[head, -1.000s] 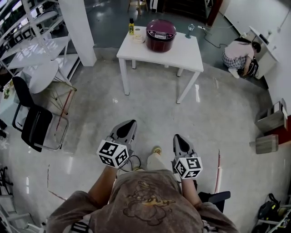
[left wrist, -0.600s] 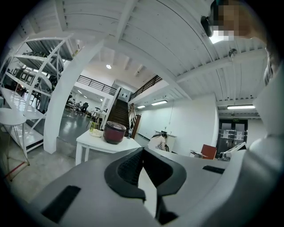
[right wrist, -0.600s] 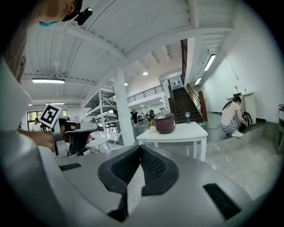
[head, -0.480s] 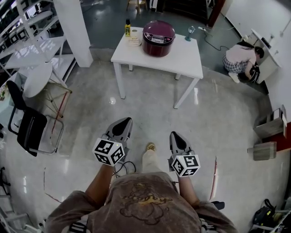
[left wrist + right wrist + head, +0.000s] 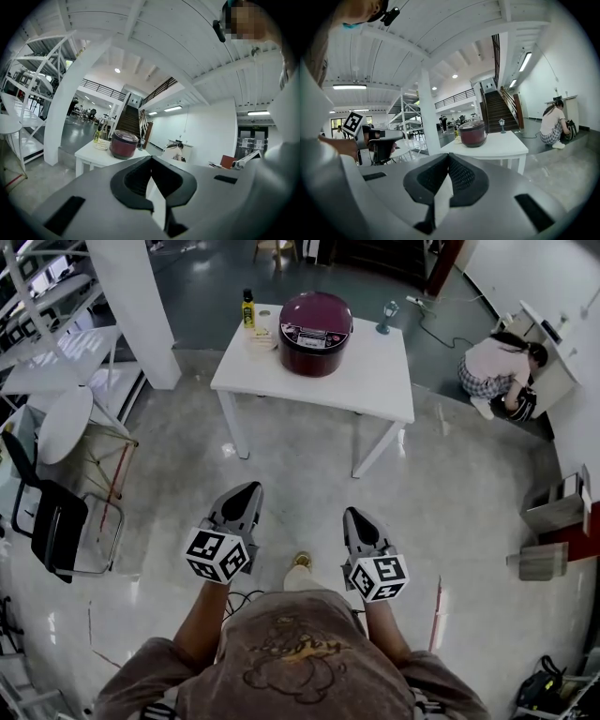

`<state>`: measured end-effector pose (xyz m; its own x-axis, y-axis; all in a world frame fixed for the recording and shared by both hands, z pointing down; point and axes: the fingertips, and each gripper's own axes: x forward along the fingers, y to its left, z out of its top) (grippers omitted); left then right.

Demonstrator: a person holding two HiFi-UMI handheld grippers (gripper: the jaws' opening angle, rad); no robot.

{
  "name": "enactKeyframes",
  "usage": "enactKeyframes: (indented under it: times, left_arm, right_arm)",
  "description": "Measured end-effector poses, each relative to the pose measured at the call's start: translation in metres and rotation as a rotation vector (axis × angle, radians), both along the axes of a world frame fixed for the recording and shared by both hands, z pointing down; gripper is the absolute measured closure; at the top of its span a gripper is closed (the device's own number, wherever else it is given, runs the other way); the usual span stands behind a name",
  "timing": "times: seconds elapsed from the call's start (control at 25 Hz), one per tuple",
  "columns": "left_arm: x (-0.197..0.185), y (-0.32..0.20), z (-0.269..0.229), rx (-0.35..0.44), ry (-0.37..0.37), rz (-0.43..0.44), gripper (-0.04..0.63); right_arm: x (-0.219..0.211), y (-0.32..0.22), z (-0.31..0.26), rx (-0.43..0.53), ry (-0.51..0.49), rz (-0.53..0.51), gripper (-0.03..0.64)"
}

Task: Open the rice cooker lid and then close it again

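Observation:
A dark red rice cooker with its lid down stands on a white table across the floor ahead of me. It shows small in the left gripper view as the rice cooker and in the right gripper view as the rice cooker. My left gripper and right gripper are held level in front of my body, far short of the table. Both are shut, tips together, with nothing between them.
A yellow bottle, a pale bowl and a small lamp share the table. A white pillar and shelving stand left, with a black chair. A person crouches at the far right. Boxes sit by the right wall.
The table and rice cooker have come nearer and lower in the head view as I walk toward them. Both grippers stay shut and side by side.

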<state>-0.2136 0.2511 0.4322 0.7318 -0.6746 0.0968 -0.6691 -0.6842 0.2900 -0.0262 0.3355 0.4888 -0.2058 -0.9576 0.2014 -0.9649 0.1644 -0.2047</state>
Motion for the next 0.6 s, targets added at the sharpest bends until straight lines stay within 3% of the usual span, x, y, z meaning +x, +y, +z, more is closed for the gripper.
enactKeyframes:
  times: [0.6]
  left_arm:
    - [0.077,-0.097,-0.002,0.003,0.004,-0.081,0.574]
  right_arm:
    - [0.087,-0.105,-0.003,0.003,0.011,-0.076,0.614]
